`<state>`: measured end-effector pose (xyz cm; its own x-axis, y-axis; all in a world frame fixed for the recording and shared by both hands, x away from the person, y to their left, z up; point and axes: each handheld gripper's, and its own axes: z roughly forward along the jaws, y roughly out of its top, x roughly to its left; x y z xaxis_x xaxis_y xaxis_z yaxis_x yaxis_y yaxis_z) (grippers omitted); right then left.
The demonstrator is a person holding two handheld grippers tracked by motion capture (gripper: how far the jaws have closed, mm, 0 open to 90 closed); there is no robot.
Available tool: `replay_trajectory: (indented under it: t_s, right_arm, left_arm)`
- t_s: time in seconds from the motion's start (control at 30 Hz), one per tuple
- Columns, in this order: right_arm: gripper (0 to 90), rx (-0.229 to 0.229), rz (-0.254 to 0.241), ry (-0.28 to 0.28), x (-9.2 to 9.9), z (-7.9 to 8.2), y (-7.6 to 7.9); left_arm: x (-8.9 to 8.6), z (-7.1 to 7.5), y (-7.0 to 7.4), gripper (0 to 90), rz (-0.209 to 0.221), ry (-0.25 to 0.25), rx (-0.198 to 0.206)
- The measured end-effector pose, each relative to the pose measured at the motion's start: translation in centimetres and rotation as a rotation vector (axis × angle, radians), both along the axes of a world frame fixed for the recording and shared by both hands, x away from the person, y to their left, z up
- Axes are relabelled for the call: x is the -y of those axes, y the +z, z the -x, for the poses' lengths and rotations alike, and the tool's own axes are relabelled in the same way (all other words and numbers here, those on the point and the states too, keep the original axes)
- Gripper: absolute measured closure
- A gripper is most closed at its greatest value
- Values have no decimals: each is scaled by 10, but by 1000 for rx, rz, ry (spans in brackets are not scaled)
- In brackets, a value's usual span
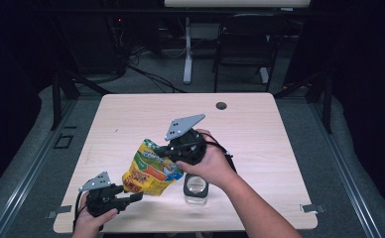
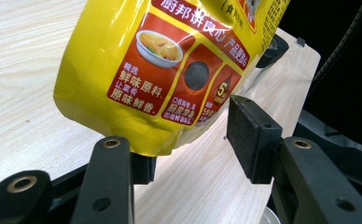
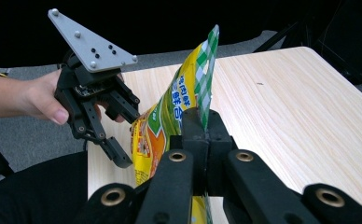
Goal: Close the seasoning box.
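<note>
A yellow snack bag (image 1: 150, 172) with red and green print hangs above the wooden table (image 1: 260, 129). My right gripper (image 1: 173, 148) is shut on its top edge, and in the right gripper view the jaws (image 3: 202, 135) pinch the green-checked seam of the bag (image 3: 177, 105). My left gripper (image 1: 133, 196) sits at the bag's lower left, also seen as the left gripper (image 3: 125, 135). In the left gripper view the bag's bottom corner (image 2: 146, 93) lies between the jaws. The left pad (image 2: 144, 168) is close under it and the right pad (image 2: 251, 137) stands apart, so my left gripper (image 2: 193, 151) is open.
A clear glass jar (image 1: 196, 188) with a dark rim stands on the table just right of the bag, under the right forearm. A cable hole (image 1: 221, 105) sits near the far edge. A chair (image 1: 245, 39) and a desk leg (image 1: 187, 54) stand beyond the table.
</note>
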<state>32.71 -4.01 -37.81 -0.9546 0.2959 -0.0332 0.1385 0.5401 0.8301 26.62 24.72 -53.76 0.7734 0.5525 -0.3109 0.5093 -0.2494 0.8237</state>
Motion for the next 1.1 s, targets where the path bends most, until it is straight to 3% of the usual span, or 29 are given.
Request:
replay_trajectory:
  t_s: [0.17, 0.63, 0.73, 1.1]
  right_arm:
    - [900, 4, 2, -3, 3, -2, -1]
    - [900, 10, -1, 7, 6, -6, -7]
    - [900, 18, -4, 11, 7, -6, -8]
    - [900, 10, -23, 28, 11, -8, -12]
  left_arm:
    - [-1, 0, 1, 552, 23, 0, 5]
    - [-2, -2, 0, 547, 10, -6, -8]
    - [-2, -2, 1, 548, 30, -10, -12]
    - [-3, -2, 1, 537, 44, 25, -21]
